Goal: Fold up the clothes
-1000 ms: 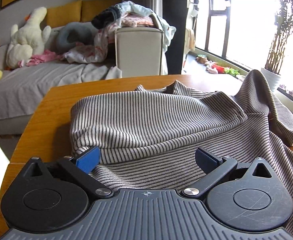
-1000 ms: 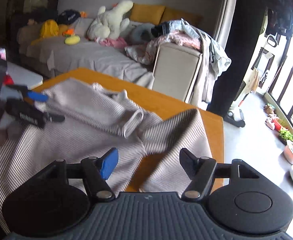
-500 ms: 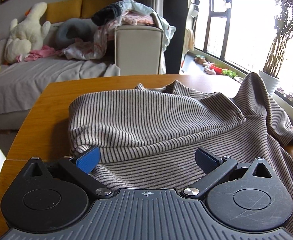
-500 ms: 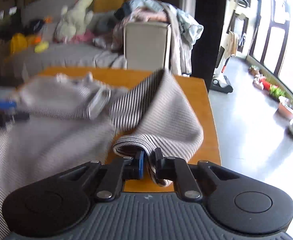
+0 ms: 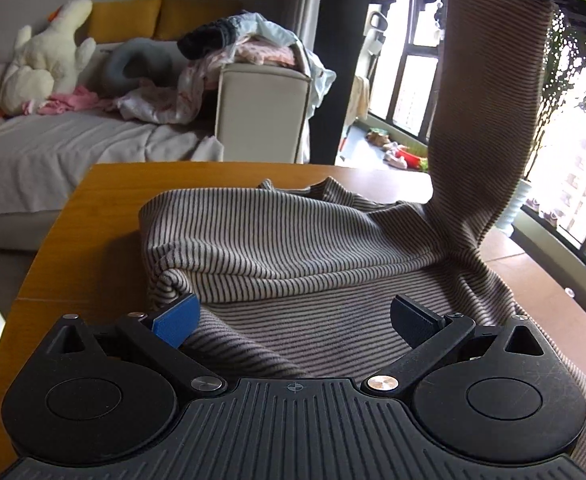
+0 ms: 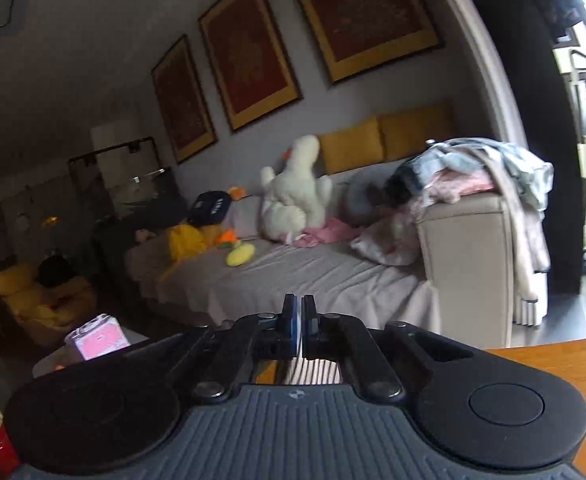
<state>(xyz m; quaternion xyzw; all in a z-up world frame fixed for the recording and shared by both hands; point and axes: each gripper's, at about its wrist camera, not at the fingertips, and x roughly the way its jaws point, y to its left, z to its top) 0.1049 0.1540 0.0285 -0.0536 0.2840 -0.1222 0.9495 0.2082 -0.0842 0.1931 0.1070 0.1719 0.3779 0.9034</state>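
One sleeve [image 5: 489,92] of the striped sweater [image 5: 293,240] hangs limp from the clamped right gripper [image 6: 298,322] above the wooden table [image 5: 73,220]; the left gripper [image 5: 293,318] gapes empty over soft, light knit, best pinched at cuffs or hem.

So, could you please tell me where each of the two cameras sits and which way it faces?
Left wrist: sits on the left tool, angled down over the striped sweater on the wooden table; its open fingers show.
Right wrist: sits on the right tool, facing nearly level at the sofa; its fingers pinch striped fabric.
Shared: the white plush toy, the sofa, the sweater.
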